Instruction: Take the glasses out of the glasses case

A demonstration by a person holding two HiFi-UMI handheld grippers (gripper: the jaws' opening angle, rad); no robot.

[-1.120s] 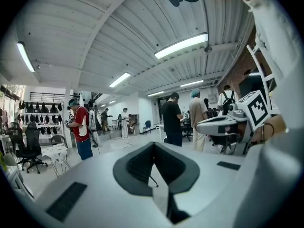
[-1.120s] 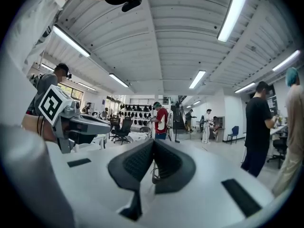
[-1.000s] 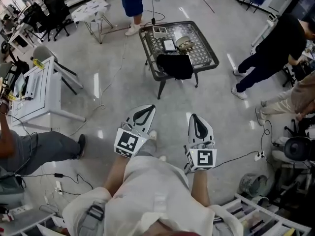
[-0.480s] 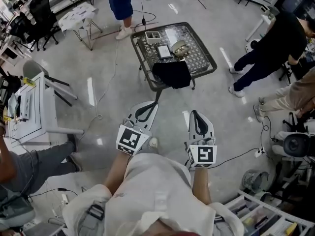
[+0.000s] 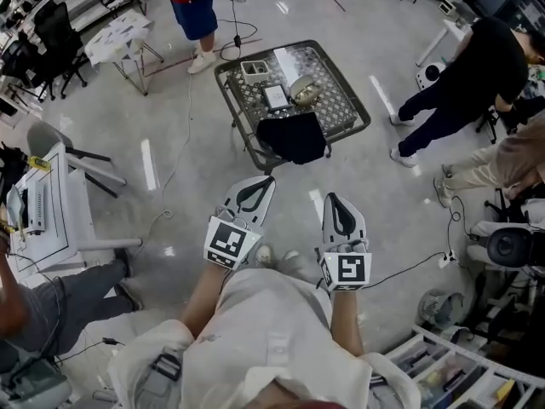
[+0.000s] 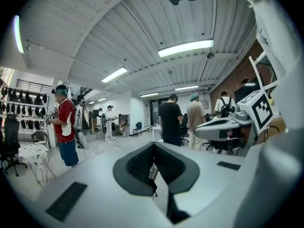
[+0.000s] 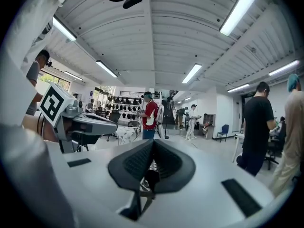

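While the left gripper (image 5: 260, 186) and the right gripper (image 5: 335, 201) are hanging low in front of the person, both pairs of fingers are sitting pressed together with nothing between them, as each gripper view is showing. The table (image 5: 359, 118) is standing well beyond the fingertips, straight ahead across the floor (image 5: 196, 169). The glasses case is presumably lying among the small things on the table's mesh top, though from here I am not managing to tell which one it is. A dark bundle (image 5: 294, 136) is draping over the table edge nearest the fingertips.

The step in hand is looking like the approach, so nothing is being reached yet. Doing it well is coming down to closing in until the case is lying just ahead of the fingertips. Both pairs of fingers are needing to spread before contact. One pair is best pinning the case's base while the other is lifting the lid, and both are best keeping clear of the bundle.
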